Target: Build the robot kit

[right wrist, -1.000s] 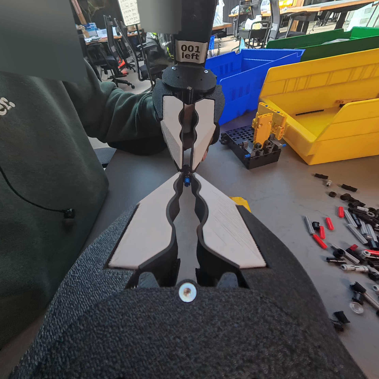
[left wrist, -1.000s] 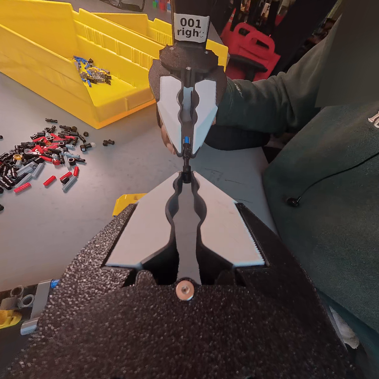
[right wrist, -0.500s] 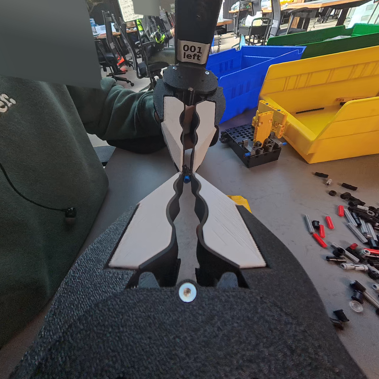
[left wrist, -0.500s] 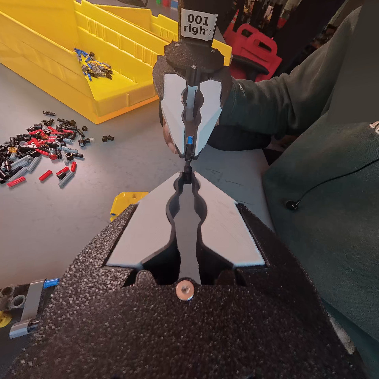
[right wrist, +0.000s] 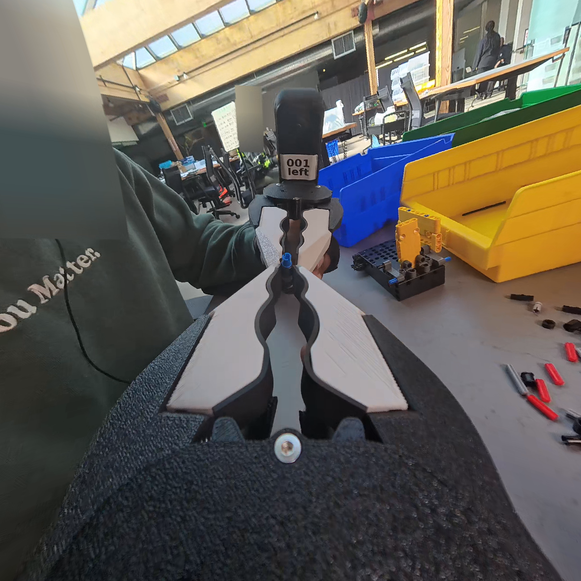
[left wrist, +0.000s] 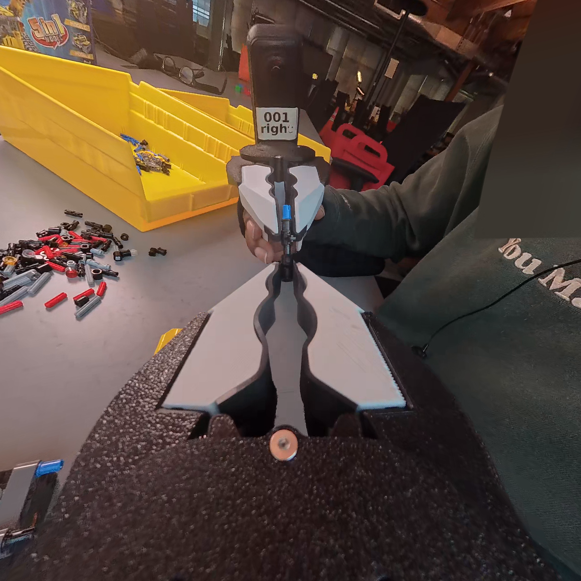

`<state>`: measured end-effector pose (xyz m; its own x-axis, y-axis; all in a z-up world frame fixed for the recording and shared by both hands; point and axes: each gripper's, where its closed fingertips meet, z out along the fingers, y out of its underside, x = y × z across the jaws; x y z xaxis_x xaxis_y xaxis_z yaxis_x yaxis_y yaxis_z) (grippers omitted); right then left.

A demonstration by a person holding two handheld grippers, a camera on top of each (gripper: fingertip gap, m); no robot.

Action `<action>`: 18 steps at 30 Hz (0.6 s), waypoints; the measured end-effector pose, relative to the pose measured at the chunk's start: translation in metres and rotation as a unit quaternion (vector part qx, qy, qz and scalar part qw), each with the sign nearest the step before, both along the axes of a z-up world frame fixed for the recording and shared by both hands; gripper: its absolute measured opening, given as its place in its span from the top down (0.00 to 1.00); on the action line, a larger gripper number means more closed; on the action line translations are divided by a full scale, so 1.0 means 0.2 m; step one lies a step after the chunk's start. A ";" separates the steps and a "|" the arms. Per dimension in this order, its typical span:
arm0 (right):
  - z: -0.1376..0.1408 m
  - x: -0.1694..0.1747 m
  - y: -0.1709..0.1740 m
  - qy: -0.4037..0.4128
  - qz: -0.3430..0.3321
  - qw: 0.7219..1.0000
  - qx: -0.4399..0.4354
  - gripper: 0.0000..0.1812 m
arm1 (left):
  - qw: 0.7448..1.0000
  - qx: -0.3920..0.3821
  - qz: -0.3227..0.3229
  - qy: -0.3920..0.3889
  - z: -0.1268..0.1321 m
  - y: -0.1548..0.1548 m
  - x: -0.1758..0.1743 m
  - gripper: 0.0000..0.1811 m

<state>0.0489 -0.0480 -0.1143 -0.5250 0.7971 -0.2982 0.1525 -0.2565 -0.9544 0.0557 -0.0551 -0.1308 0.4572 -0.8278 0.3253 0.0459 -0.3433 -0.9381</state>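
Note:
My left gripper [left wrist: 286, 273] and right gripper [right wrist: 287, 274] face each other tip to tip above the grey table. The right gripper is shut on a small blue-and-black pin [right wrist: 286, 261]; in the left wrist view the pin [left wrist: 286, 217] sits between the right gripper's [left wrist: 286, 243] white fingers. The left gripper is shut on a small black piece [left wrist: 286, 268] that meets the pin's black end. In the right wrist view the left gripper [right wrist: 290, 265] stands just behind the blue tip. A hand holds each gripper.
Yellow bins [left wrist: 157, 188] and a pile of small red, black and grey parts [left wrist: 56, 261] lie to the left. A black plate with a yellow assembly [right wrist: 405, 267], a blue bin [right wrist: 371, 195], a yellow bin [right wrist: 503, 220] and loose parts [right wrist: 540, 386] are there too. The person's green sweatshirt [left wrist: 487, 377] is close by. Both grippers' tips are close together, under 4 cm apart.
Both grippers have tilted upward, so more of the room shows behind them. They stay tip to tip and shut on their small pieces.

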 end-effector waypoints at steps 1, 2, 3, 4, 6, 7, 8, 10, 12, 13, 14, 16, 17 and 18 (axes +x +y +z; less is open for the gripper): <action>0.02 0.00 0.00 0.006 -0.002 1.000 -0.013 0.97 | 1.000 0.000 0.000 -0.013 0.02 0.00 0.00 0.97; 0.03 0.00 0.01 0.012 -0.004 1.000 -0.027 0.97 | 1.000 -0.001 -0.001 -0.027 0.04 0.00 -0.01 0.97; 0.05 -0.01 0.01 0.017 -0.005 0.999 -0.039 0.97 | 0.999 -0.002 -0.001 -0.041 0.05 0.00 -0.01 0.97; 0.06 -0.01 0.01 0.021 -0.008 0.999 -0.046 0.97 | 0.999 -0.003 -0.001 -0.053 0.06 0.00 -0.02 0.97; 0.08 -0.02 0.02 0.033 -0.019 0.998 -0.049 0.97 | 0.997 -0.007 0.000 -0.082 0.09 0.01 -0.03 0.97; 0.09 -0.02 0.02 0.037 -0.023 0.998 -0.054 0.97 | 0.995 -0.009 0.000 -0.100 0.11 0.01 -0.03 0.97; 0.10 -0.02 0.02 0.038 -0.028 0.997 -0.054 0.97 | 0.993 -0.012 -0.001 -0.115 0.12 0.01 -0.04 0.97; 0.10 -0.03 0.02 0.035 -0.034 0.998 -0.045 0.97 | 0.991 -0.019 -0.002 -0.132 0.13 0.01 -0.05 0.97; 0.09 -0.03 0.03 0.026 -0.035 0.998 -0.040 0.97 | 0.992 -0.020 -0.001 -0.126 0.12 0.01 -0.04 0.98; 0.08 -0.03 0.03 0.014 -0.035 0.999 -0.036 0.97 | 0.993 -0.019 -0.001 -0.114 0.11 0.01 -0.04 0.97; 0.06 -0.03 0.02 0.002 -0.033 0.999 -0.022 0.97 | 0.995 -0.016 0.000 -0.096 0.09 0.01 -0.04 0.97; 0.01 -0.01 0.02 -0.023 -0.026 0.999 0.034 0.97 | 1.000 0.001 0.005 -0.031 0.03 0.01 -0.02 0.97; 0.00 0.00 0.01 -0.028 -0.021 0.998 0.052 0.97 | 1.000 0.006 0.004 -0.010 0.02 0.00 -0.01 0.97; -0.01 0.01 0.00 -0.038 -0.020 0.997 0.061 0.97 | 1.000 0.008 0.002 0.004 0.00 0.00 0.00 0.97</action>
<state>0.0502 -0.0473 -0.1168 -0.4722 0.8497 -0.2347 0.2178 -0.1455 -0.9651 0.0548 -0.0550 -0.1303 0.4638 -0.8302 0.3092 0.0403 -0.3289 -0.9435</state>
